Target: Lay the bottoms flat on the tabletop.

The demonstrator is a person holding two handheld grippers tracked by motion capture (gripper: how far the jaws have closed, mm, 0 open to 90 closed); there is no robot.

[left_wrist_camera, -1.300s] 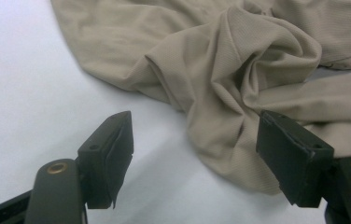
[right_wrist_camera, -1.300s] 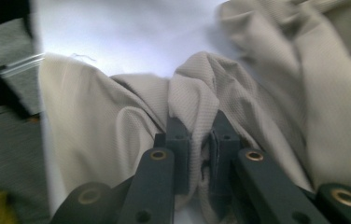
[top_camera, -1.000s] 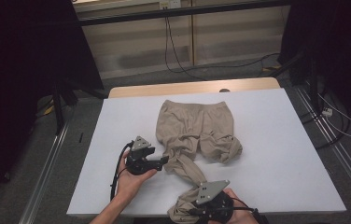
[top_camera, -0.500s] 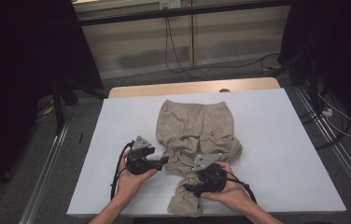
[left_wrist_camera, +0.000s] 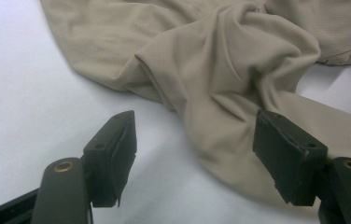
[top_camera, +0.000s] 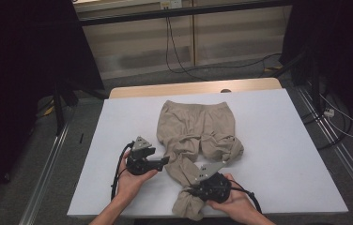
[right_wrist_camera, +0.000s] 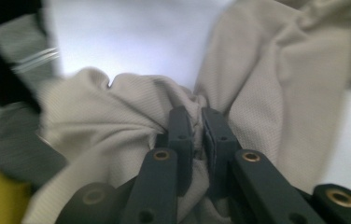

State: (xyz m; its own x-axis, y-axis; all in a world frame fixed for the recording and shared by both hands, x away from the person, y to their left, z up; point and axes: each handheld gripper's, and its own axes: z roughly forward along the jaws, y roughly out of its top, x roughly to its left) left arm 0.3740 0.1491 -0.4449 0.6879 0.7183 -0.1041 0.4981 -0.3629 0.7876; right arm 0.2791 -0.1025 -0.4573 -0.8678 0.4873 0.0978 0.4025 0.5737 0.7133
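1. A pair of tan pants (top_camera: 195, 136) lies on the white table (top_camera: 287, 140). The waist is at the far side, and the legs come toward the person.
2. The legs are bunched up and wrinkled. One leg runs down to the near edge of the table.
3. The left gripper (top_camera: 164, 161) sits on the table just left of the pants. Its tip points at the cloth.
4. In the left gripper view, its two jaws stand wide apart. One jaw is over bare table and the other is over the cloth. They squeeze nothing.
5. The right gripper (top_camera: 198, 185) is on the near pant leg, close to the table edge.
6. Its jaws have just been closing. In the right gripper view they are pinched together on a fold of the tan cloth.
7. A hand holds each gripper from below.
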